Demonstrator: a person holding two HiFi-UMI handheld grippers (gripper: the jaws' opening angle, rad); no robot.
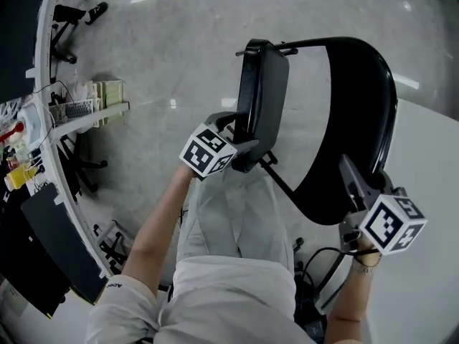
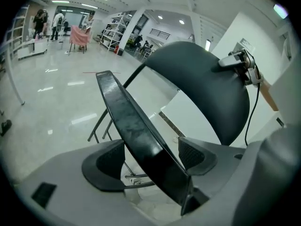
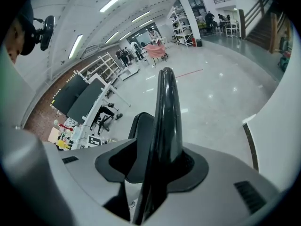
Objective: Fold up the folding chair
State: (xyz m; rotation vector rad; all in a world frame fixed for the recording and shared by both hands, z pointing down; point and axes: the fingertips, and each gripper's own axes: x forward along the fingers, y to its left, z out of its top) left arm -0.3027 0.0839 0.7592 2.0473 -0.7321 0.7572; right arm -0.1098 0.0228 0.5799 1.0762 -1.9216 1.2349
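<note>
The black folding chair stands in front of me with its seat (image 1: 262,92) tipped up almost vertical, close to the curved backrest (image 1: 358,113). My left gripper (image 1: 240,156) is at the seat's lower edge. In the left gripper view the seat (image 2: 127,112) crosses slantwise between the jaws of this gripper (image 2: 150,157). It leans on the right finger (image 2: 195,154), and a gap shows at the left pad (image 2: 106,161). My right gripper (image 1: 355,181) is clamped on the backrest's near rim. In the right gripper view the rim (image 3: 167,107) runs upright between the jaws of this gripper (image 3: 157,166).
A desk (image 1: 79,110) with boxes, cables and a dark monitor curves along the left, with office chair bases under it. A white surface (image 1: 430,192) lies to the right of the backrest. A black cable (image 1: 323,264) hangs by my right leg. Polished floor spreads beyond the chair.
</note>
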